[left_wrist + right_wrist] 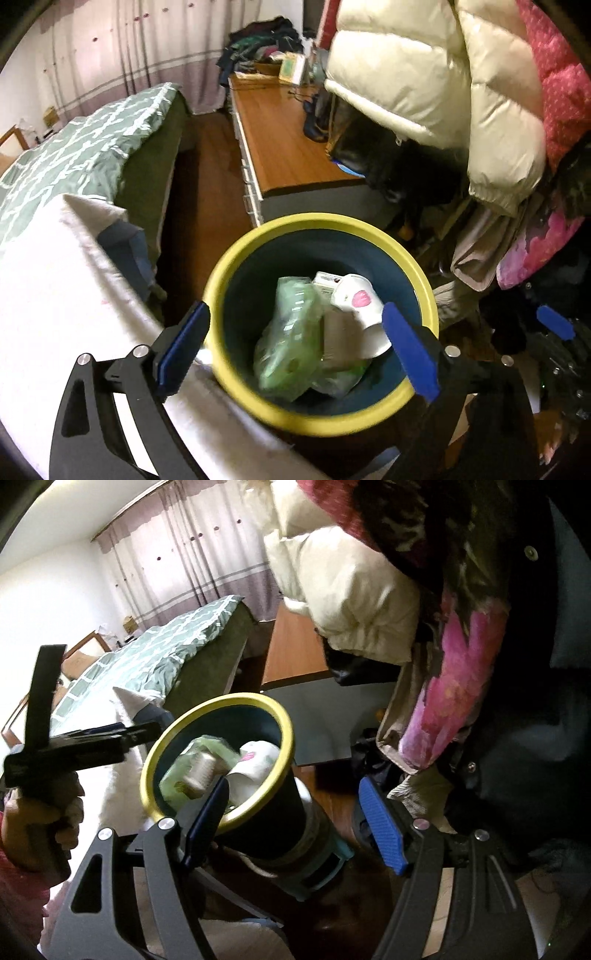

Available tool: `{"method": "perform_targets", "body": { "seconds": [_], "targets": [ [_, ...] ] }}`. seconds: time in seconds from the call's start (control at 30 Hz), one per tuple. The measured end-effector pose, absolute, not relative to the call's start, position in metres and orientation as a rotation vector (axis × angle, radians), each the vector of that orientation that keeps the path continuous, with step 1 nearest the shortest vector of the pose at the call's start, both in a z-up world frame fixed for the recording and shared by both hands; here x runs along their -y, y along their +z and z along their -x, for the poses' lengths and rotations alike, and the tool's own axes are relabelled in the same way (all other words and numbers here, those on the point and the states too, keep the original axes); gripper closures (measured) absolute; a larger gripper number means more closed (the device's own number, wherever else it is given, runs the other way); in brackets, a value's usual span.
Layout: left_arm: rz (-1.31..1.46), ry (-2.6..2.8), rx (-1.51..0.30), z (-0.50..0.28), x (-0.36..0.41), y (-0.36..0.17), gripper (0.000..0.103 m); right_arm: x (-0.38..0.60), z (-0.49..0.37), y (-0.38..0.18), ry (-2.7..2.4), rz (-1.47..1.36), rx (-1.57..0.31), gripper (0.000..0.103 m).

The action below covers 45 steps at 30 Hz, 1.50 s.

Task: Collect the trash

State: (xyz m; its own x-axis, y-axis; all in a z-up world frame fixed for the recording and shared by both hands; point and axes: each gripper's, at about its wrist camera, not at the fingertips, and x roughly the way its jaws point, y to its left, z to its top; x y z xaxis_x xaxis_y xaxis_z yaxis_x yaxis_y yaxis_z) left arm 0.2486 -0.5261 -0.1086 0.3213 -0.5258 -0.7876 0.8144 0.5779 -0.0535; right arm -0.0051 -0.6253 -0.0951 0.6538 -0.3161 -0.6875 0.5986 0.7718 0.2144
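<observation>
A bin with a yellow rim (424,284) and a dark blue inside stands on the floor beside the bed. In it lie a green plastic bag (291,332), a cardboard roll (338,343), a white paper cup (360,302) with a pink mark and a small box. My left gripper (297,354) hangs over the bin's mouth, open wide, with nothing between its blue pads. The right wrist view shows the same bin (280,720) tilted, and a hand holding the left gripper (144,731) at its left. My right gripper (295,827) is open low by the bin's outer wall, pads bare.
The bed with a green patterned cover (74,155) and a white sheet (55,295) fills the left. A wood-topped dresser (288,147) stands behind the bin. A cream puffer jacket (424,74) and pink clothes (565,92) hang close on the right. Wooden floor (207,184) runs between bed and dresser.
</observation>
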Motion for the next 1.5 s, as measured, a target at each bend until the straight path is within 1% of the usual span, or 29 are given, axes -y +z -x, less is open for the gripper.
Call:
{"method": "perform_targets", "body": {
  "seconds": [0.07, 0.13, 0.27, 0.4, 0.5, 0.6, 0.73, 0.87, 1.13, 1.5],
  "targets": [
    [-0.367, -0.891, -0.818, -0.243, 0.502, -0.094, 0.005, 0.616, 0.003, -0.093, -0.518, -0.433, -0.686, 0.033],
    [-0.35, -0.855, -0.774, -0.237, 0.474, -0.079, 0.005, 0.604, -0.002, -0.09, -0.481, -0.403, -0.7, 0.031],
    [-0.299, -0.755, -0.715, -0.224, 0.406, -0.053, 0.005, 0.574, -0.011, -0.082, -0.411, -0.338, -0.707, 0.03],
    [-0.248, -0.628, -0.633, -0.197, 0.327, -0.028, 0.005, 0.543, -0.018, -0.072, -0.34, -0.287, -0.691, 0.026],
    [-0.226, -0.502, -0.577, -0.172, 0.269, -0.013, 0.005, 0.518, -0.023, -0.061, -0.29, -0.244, -0.668, 0.025],
    [-0.184, -0.373, -0.558, -0.144, 0.208, -0.002, 0.005, 0.488, -0.025, -0.047, -0.231, -0.196, -0.634, 0.023],
    [-0.15, -0.252, -0.549, -0.115, 0.149, 0.006, 0.005, 0.457, -0.02, -0.03, -0.178, -0.135, -0.589, 0.017],
    [-0.074, -0.17, -0.556, -0.09, 0.098, 0.008, 0.005, 0.431, -0.011, -0.015, -0.161, -0.073, -0.555, 0.014],
    [-0.013, -0.092, -0.491, -0.049, 0.045, 0.01, 0.005, 0.408, 0.011, -0.002, -0.149, -0.043, -0.519, 0.012],
    [0.008, -0.111, -0.519, -0.04, 0.053, 0.007, 0.005, 0.402, 0.022, -0.002, -0.157, -0.041, -0.522, 0.011]
  ]
}}
